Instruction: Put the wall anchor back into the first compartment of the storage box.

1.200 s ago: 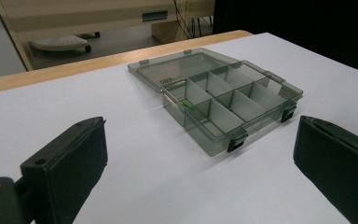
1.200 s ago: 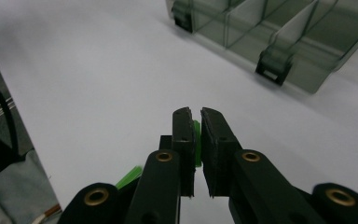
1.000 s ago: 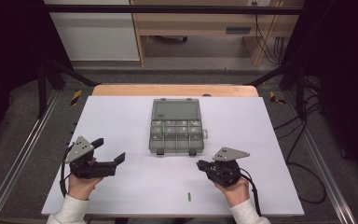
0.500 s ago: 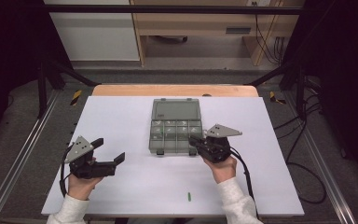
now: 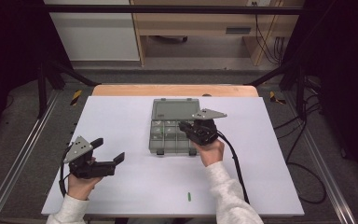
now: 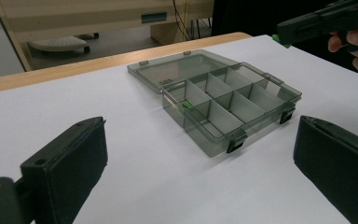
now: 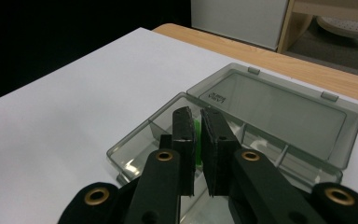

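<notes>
A smoky clear compartment box (image 5: 168,148) lies open mid-table, its lid (image 5: 170,109) flat behind it. Over the box's right side hovers my right gripper (image 5: 182,126), held in a hand. In the right gripper view this gripper (image 7: 196,114) is shut on a small green piece (image 7: 196,140) above the compartments. Another green piece (image 6: 185,105) lies in one compartment of the box (image 6: 242,130). At the table's front left my left gripper (image 5: 108,150) stands open with nothing between its jaws, pointing toward the box.
One loose green piece (image 5: 189,196) lies on the white table (image 5: 121,116) near the front edge, between the two forearms. A cable (image 5: 235,163) trails from the right gripper across the table's right half. A wooden edge (image 5: 168,90) borders the far side.
My right gripper has travelled from the front right of the table forward and left, rising to a spot over the box with the green piece in it. The left gripper has stayed put.
</notes>
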The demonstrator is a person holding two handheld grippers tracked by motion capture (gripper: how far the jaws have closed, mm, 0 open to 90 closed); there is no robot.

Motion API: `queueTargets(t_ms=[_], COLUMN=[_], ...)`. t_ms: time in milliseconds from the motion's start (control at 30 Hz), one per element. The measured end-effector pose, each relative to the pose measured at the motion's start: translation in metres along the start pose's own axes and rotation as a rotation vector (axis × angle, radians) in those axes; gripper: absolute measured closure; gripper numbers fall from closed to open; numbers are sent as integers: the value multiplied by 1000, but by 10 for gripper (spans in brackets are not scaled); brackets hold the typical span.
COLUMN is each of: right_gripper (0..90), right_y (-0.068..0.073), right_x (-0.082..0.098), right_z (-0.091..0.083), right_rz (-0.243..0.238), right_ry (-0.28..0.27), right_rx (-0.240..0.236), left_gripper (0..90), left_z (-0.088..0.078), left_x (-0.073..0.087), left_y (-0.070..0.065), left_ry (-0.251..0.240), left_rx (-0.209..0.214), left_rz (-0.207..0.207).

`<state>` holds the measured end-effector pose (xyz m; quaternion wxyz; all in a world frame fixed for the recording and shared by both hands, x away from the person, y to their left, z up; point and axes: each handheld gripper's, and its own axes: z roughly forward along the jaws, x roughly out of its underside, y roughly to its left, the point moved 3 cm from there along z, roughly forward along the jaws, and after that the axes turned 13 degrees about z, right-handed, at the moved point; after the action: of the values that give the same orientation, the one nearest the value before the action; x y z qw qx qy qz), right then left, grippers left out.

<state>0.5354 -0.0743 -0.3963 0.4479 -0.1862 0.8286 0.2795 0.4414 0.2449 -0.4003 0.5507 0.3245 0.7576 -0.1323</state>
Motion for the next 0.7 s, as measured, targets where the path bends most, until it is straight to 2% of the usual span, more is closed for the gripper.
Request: queueTargets(t_ms=[233, 333, 700], right_gripper=[848, 848, 848], right_y=[-2, -4, -2], right_x=[-10, -12, -13], right_z=[22, 32, 69], right_rz=[12, 37, 46], right_ry=[-2, 1, 29], right_rx=[-1, -7, -14], left_gripper=[24, 24, 24], left_z=[0, 0, 0], left_x=[0, 0, 0], left_y=[0, 0, 0], left_ry=[4, 3, 2], left_rx=[2, 2, 4], left_rz=[6, 6, 5])
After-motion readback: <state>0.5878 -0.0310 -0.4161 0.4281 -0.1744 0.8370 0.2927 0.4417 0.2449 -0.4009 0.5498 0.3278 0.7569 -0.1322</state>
